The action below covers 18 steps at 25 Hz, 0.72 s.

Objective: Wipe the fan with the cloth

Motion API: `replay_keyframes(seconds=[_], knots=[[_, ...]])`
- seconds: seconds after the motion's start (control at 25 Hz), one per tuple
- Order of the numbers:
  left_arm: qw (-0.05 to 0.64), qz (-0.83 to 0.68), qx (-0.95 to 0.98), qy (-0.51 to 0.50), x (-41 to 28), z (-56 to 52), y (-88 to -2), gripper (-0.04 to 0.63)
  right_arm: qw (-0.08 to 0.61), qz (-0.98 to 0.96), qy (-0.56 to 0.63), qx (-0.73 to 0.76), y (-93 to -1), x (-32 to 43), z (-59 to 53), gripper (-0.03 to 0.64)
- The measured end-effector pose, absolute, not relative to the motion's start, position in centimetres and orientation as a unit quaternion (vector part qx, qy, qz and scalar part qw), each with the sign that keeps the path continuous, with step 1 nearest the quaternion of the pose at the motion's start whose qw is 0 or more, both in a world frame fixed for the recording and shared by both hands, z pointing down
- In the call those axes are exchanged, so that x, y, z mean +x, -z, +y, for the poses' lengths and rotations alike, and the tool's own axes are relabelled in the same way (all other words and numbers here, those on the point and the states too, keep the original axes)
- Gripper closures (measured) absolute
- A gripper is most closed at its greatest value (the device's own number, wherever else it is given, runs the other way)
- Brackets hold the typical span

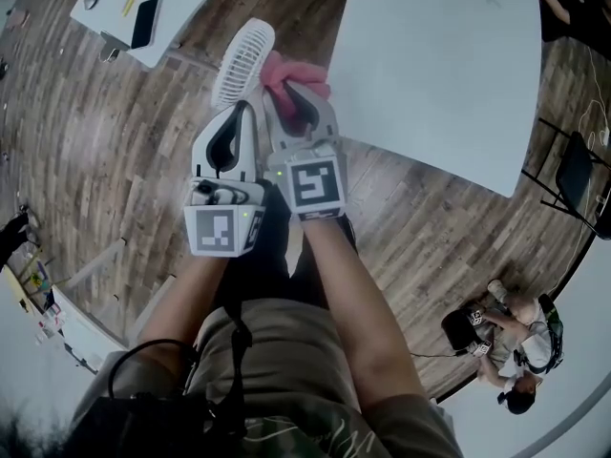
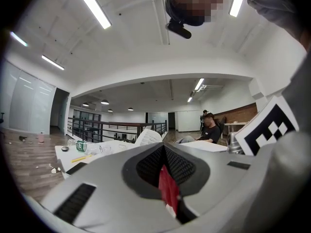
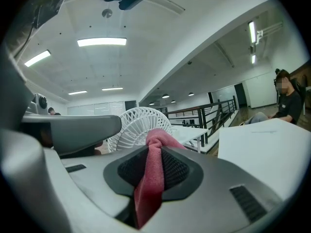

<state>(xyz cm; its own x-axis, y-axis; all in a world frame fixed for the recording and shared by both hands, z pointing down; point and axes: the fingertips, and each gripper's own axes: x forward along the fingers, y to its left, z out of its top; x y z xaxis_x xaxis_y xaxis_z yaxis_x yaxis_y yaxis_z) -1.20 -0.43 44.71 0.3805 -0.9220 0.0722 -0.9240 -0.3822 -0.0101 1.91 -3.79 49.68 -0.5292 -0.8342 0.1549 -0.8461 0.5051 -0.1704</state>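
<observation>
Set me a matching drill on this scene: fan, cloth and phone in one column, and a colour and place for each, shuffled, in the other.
Column one
1. fan
2. cloth
3. phone

Column two
A. black, lying flat on the small table
B. pink, pinched in the right gripper
C. white, round grille, just past the left gripper

Pairs: 1-C, 2-B, 3-A
</observation>
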Motion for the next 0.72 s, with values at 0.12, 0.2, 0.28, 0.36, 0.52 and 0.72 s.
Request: replay_keyframes(seconds=[0.12, 0.2, 0.28, 0.36, 0.52, 0.72], knots=[[0.005, -0.557, 0.830, -0.034, -1.6, -0.6, -44.7, 0.575, 0.028, -0.866, -0.114, 0.486, -49.7, 2.0, -3.7, 0.537], [0.011, -0.553, 0.832, -0.035, -1.3, -0.7, -44.6, 0.575, 0.024, -0.863, -0.118, 0.490, -49.6, 2.3, -3.7, 0.537], [0.012, -0.548, 0.836, -0.035, -0.9, -0.9, -44.6, 0.575, 0.019, -0.860, -0.122, 0.496, -49.6, 2.7, -3.8, 0.538], [0.015, -0.547, 0.836, -0.034, -0.8, -1.0, -44.7, 0.575, 0.021, -0.861, -0.120, 0.494, -49.8, 2.9, -3.8, 0.538], [0.008, -0.550, 0.834, -0.037, -0.9, -1.0, -45.0, 0.575, 0.027, -0.862, -0.119, 0.491, -50.2, 3.3, -3.6, 0.538], [-0.001, -0.552, 0.833, -0.039, -0.6, -1.1, -45.3, 0.575, 0.026, -0.860, -0.132, 0.492, -51.2, 4.2, -3.2, 0.537]])
